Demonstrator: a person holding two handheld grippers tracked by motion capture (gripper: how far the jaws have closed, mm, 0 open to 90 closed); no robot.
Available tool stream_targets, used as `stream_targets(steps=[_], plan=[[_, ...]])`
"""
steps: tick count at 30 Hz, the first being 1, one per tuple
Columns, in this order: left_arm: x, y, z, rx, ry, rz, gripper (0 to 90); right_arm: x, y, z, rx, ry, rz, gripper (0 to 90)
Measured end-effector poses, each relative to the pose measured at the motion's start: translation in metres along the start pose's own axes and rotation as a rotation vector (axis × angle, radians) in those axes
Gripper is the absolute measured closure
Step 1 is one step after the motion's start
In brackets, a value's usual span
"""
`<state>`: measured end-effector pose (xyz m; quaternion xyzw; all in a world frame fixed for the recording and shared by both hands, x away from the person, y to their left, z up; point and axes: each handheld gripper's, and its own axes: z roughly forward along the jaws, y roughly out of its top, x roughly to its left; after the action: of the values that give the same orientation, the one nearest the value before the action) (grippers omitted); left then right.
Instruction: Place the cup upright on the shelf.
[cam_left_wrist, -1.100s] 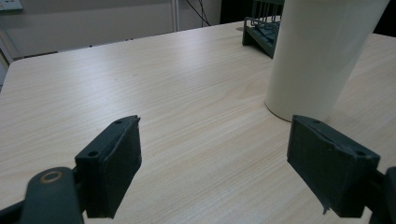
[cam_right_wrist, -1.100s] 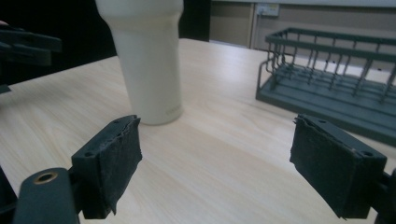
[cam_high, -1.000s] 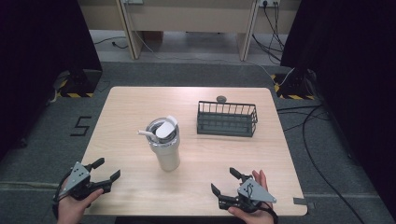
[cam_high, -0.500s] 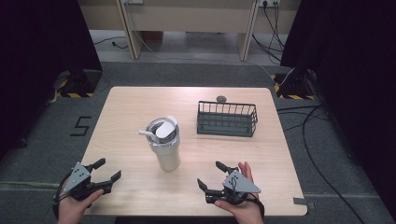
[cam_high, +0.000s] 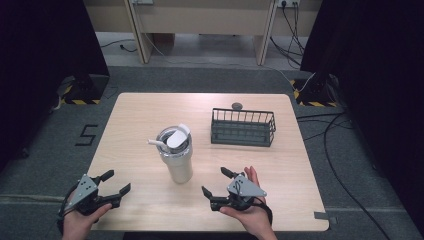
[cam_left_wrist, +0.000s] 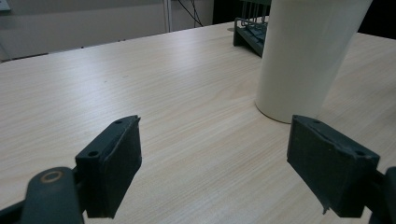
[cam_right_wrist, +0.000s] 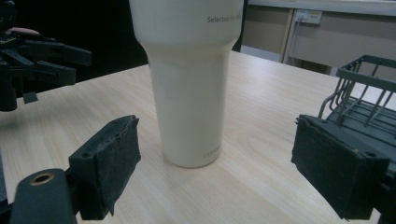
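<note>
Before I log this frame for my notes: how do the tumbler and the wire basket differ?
The tumbler is cream-white and solid-walled; the basket is dark and made of open wire. The tumbler stands tall and narrow, while the basket sits low and wide. The tumbler lies nearer the open right tongs, which point at it; the basket sits farther back. Both stand upright on the wooden table, untouched.

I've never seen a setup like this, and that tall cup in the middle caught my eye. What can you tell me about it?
The tumbler is a tall cream-white cup, wide above and stepping down to a narrower base, matte like coated metal. Small grey print reads "Selected" near its top. It has a lid with a raised flap and a white straw sticking out sideways. It stands upright on the wooden table, left of the dark wire basket. Nothing else touches it; both grippers are apart from it.
</note>
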<state>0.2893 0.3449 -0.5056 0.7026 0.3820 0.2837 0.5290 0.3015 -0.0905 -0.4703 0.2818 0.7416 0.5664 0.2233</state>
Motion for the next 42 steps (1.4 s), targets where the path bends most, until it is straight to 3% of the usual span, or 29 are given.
stream_targets(steps=[18,42], plan=[[-0.001,0.000,0.001,-0.003,-0.004,0.002,17.1,0.002,0.012,0.035,-0.007,0.023,-0.018,15.2],[-0.003,0.001,0.001,-0.003,-0.011,0.002,17.1,0.002,0.011,0.071,0.023,0.048,-0.008,15.2]])
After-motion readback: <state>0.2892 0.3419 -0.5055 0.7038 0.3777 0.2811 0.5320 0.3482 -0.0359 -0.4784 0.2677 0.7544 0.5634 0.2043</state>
